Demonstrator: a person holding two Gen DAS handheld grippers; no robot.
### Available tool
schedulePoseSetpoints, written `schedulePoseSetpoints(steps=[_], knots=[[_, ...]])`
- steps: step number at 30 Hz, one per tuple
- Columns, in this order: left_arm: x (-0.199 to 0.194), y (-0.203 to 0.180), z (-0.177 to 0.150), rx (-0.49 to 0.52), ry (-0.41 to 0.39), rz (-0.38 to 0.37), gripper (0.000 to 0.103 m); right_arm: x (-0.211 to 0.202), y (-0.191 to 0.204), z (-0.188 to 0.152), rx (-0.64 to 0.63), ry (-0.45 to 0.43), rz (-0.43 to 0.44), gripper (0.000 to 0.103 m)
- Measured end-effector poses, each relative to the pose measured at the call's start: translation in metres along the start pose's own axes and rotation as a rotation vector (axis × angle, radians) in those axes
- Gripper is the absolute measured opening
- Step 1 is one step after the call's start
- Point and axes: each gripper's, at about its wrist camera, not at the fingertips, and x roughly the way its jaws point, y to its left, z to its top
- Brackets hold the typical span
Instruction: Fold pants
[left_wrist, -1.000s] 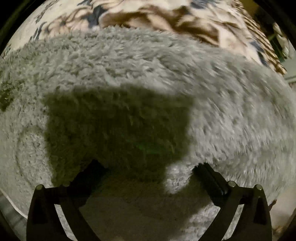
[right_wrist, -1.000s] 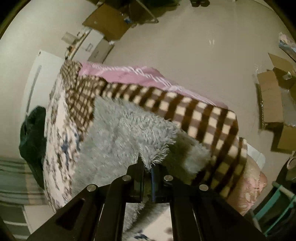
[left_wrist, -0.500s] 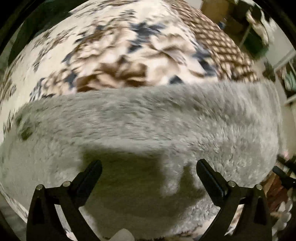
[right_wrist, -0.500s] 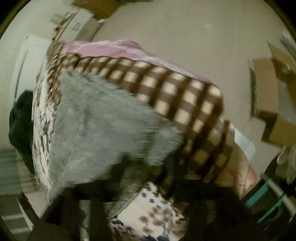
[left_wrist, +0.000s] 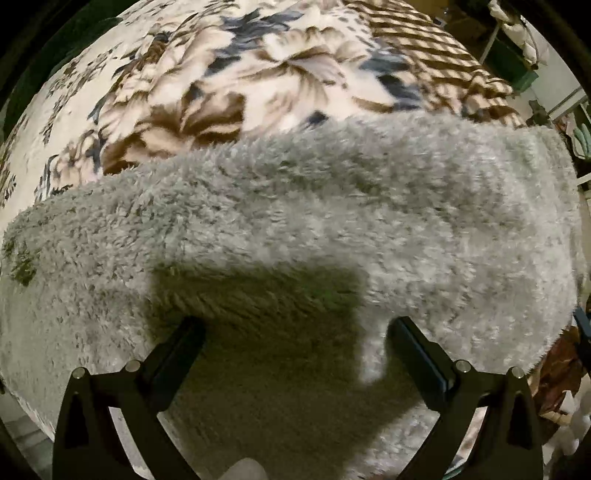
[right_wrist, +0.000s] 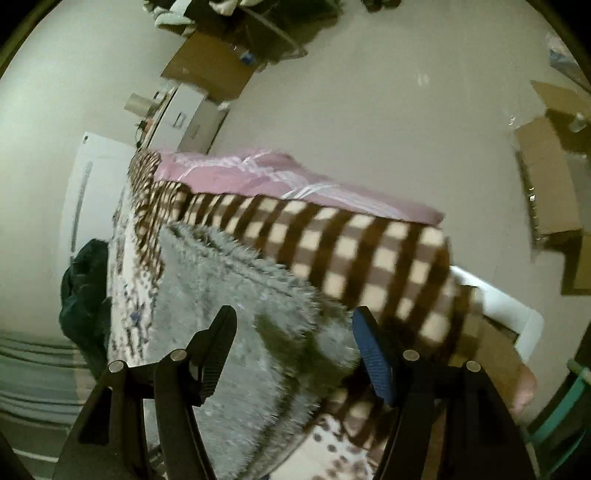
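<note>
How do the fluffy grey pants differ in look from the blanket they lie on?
The grey pants are plain and shaggy; the blanket is short-piled and patterned, floral with a brown check border. The pants lie on top, covering part of the blanket, which spreads wider. Both are soft fabric. The left gripper and right gripper are open.

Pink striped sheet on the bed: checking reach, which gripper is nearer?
Right gripper, over the fluffy grey pants facing the pink striped sheet. Left gripper sees no sheet.

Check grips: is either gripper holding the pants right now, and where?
Nothing is held. The left gripper and the right gripper both stand open over the grey fluffy pants, which lie on the patterned blanket.
</note>
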Motion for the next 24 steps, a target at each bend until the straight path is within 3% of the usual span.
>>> schedulePoseSetpoints(steps=[1,2,3,4,5,7,11,14,15,17,18,21,24], knots=[[-0.003,-0.002,0.001,0.005,-0.006,0.0,0.103,0.01,-0.001,0.003,0.014,0.025,0.022,0.068],[-0.007,-0.002,0.0,0.013,-0.011,-0.001,0.103,0.015,0.0,0.004,0.015,0.036,0.034,0.061],[-0.014,0.0,-0.005,0.022,-0.012,-0.005,0.103,0.017,0.003,0.005,0.004,0.03,0.034,0.023],[-0.016,-0.006,-0.004,0.03,-0.011,-0.007,0.103,0.015,0.009,0.003,-0.029,0.012,0.004,0.009],[-0.02,-0.01,-0.003,0.04,-0.013,-0.01,0.103,0.01,0.018,0.002,-0.084,-0.01,-0.052,0.01],[-0.026,-0.011,-0.007,0.054,-0.018,-0.017,0.103,-0.005,0.029,-0.001,-0.133,-0.066,-0.078,0.01],[-0.042,-0.008,-0.012,0.074,-0.019,-0.037,0.103,-0.031,0.021,-0.003,-0.089,-0.087,-0.106,0.009],[-0.041,-0.008,-0.009,0.084,-0.029,-0.03,0.103,-0.023,0.008,-0.003,-0.065,-0.012,-0.116,0.012],[-0.038,-0.012,-0.009,0.083,-0.022,-0.025,0.103,-0.013,-0.001,-0.002,-0.035,0.05,-0.119,0.021],[-0.034,-0.016,-0.011,0.067,-0.003,-0.032,0.103,-0.007,-0.022,-0.002,0.057,0.103,-0.089,0.039],[-0.033,-0.016,-0.011,0.06,0.0,-0.036,0.103,-0.009,-0.026,-0.001,0.078,0.091,-0.063,0.041],[-0.034,-0.017,-0.015,0.065,-0.009,-0.034,0.103,-0.026,-0.025,-0.003,0.067,0.035,0.001,0.042],[-0.035,-0.02,-0.024,0.063,-0.006,-0.037,0.103,-0.022,-0.03,-0.01,0.128,0.07,0.032,0.042]])
